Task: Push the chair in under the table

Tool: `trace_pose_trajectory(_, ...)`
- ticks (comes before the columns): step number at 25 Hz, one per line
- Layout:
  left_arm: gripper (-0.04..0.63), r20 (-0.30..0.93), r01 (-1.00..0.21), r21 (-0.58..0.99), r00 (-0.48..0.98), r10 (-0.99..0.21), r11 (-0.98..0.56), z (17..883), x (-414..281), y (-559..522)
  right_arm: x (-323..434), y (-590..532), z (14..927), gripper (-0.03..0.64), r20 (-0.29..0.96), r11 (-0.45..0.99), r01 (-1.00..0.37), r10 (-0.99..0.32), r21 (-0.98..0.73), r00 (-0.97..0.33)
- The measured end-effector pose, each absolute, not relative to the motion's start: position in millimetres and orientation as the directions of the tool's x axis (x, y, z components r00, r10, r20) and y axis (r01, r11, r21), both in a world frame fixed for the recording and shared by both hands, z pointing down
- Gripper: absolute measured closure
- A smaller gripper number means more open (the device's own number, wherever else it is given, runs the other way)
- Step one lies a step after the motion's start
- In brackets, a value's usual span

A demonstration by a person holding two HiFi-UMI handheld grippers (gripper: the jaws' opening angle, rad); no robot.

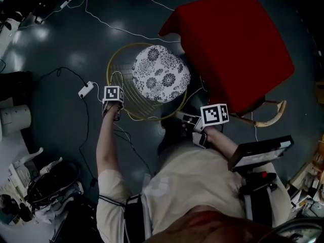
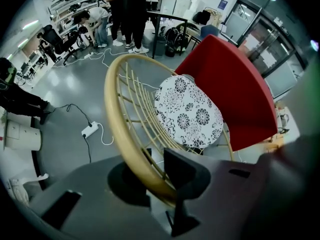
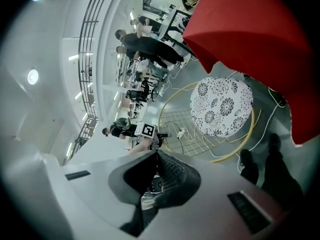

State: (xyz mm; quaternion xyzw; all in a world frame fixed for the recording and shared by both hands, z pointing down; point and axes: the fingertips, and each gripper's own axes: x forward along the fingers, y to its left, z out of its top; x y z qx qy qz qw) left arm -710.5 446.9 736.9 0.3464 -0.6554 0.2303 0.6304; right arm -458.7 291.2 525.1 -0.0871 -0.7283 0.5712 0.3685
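Note:
The chair has a yellow hoop frame (image 1: 115, 59) and a round cushion with a black-and-white flower print (image 1: 161, 74). It stands on the floor to the left of the red table (image 1: 238, 44), its far edge close by the table's corner. My left gripper (image 1: 114, 110) points down at the hoop's near left side. In the left gripper view that gripper (image 2: 152, 171) is shut on the hoop (image 2: 117, 119), with the cushion (image 2: 190, 114) and the table (image 2: 235, 79) beyond. My right gripper (image 1: 183, 118) hangs near the chair's right side. In its own view it (image 3: 156, 156) is shut with nothing in it.
A white power strip (image 1: 86, 89) and its cables lie on the dark floor left of the chair. Bags and clutter (image 1: 45, 186) sit at the lower left. A pale wooden frame (image 1: 268, 116) shows under the table's near edge. People (image 2: 125, 14) stand far back.

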Motion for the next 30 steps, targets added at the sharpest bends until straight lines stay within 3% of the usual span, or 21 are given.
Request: trace_pose_trajectory(30, 0.529, 0.984, -0.751, 0.132, 0.023, -0.174, 0.647, 735.0, -716.5, 453.3, -447.6, 310.5, 532.2, 0.606, 0.446, 0.316, -0.323, 0.503, -0.892, -0.740)
